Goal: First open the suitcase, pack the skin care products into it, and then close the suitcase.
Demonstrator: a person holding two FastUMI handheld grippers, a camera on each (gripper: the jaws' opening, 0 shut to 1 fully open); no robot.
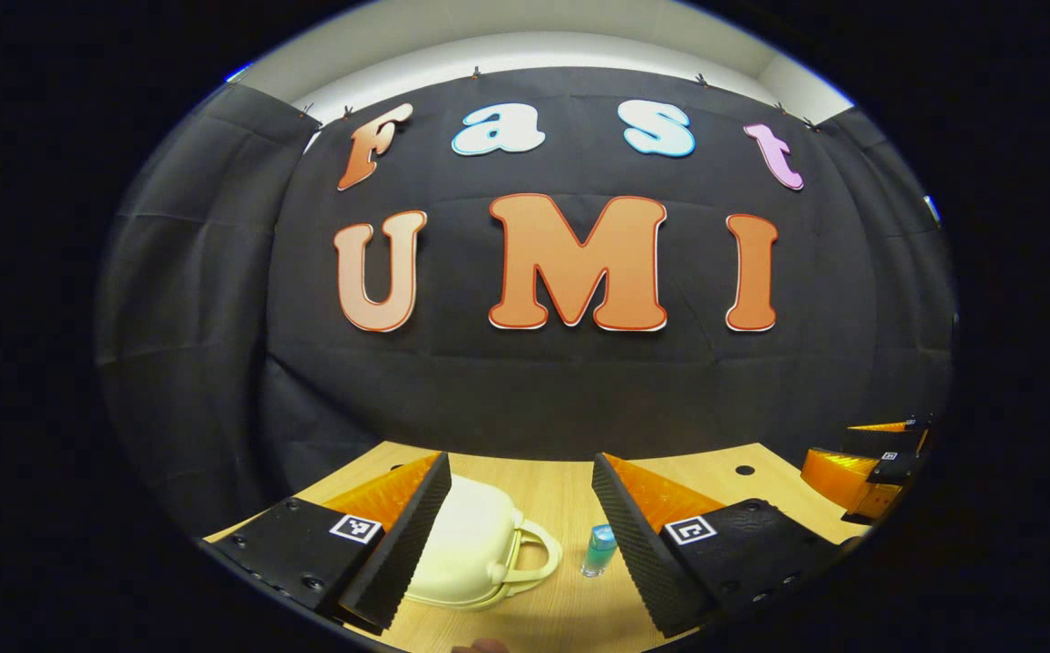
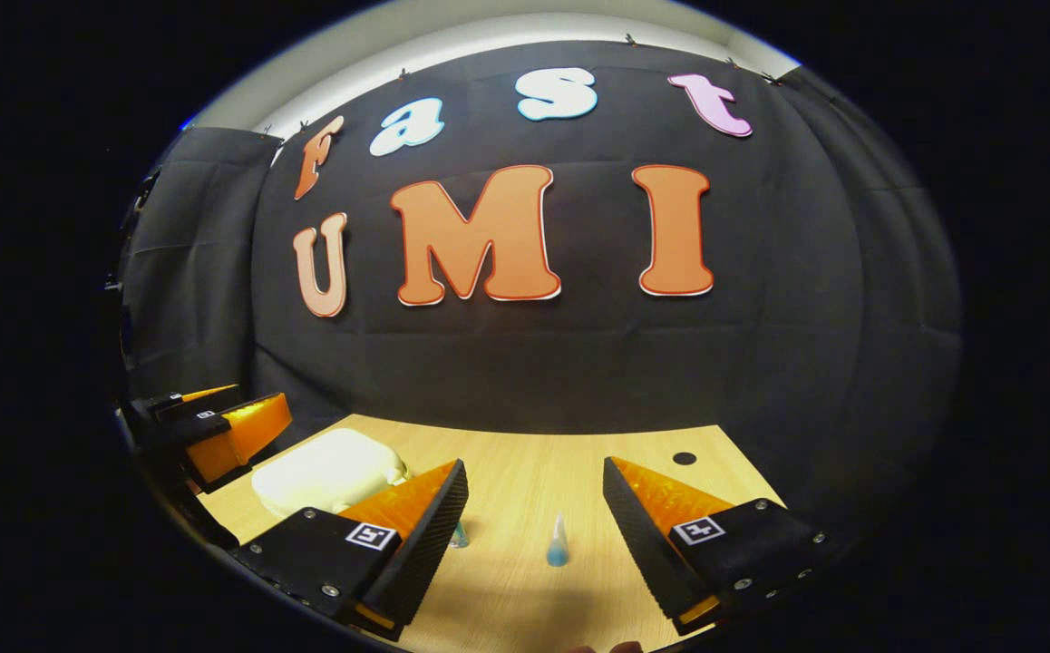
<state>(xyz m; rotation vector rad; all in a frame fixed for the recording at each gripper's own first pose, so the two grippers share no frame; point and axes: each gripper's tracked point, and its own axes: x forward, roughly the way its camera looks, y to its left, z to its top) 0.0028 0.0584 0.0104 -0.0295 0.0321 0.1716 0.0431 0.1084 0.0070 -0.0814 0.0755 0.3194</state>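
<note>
Surface: pale wood-grain table (image 2: pixel 525 453), smooth, one small dark round hole near its far right corner.
Room: black creased cloth wall (image 1: pixel 525 390) behind, white wall strip above.
Suitcase (image 1: pixel 471 544): cream, rounded hard shell, glossy, looped handle facing right; closed, lying flat on the table's left part.
Bottle (image 1: pixel 598 550): small clear blue cylinder, upright just right of the handle.
Cone-tipped bottle (image 2: pixel 559 544): small, bluish, upright mid-table.
Left gripper (image 1: pixel 521 535): fingers spread apart, holding nothing, ridged inner faces.
Right gripper (image 2: pixel 534 544): fingers spread apart, holding nothing.
</note>
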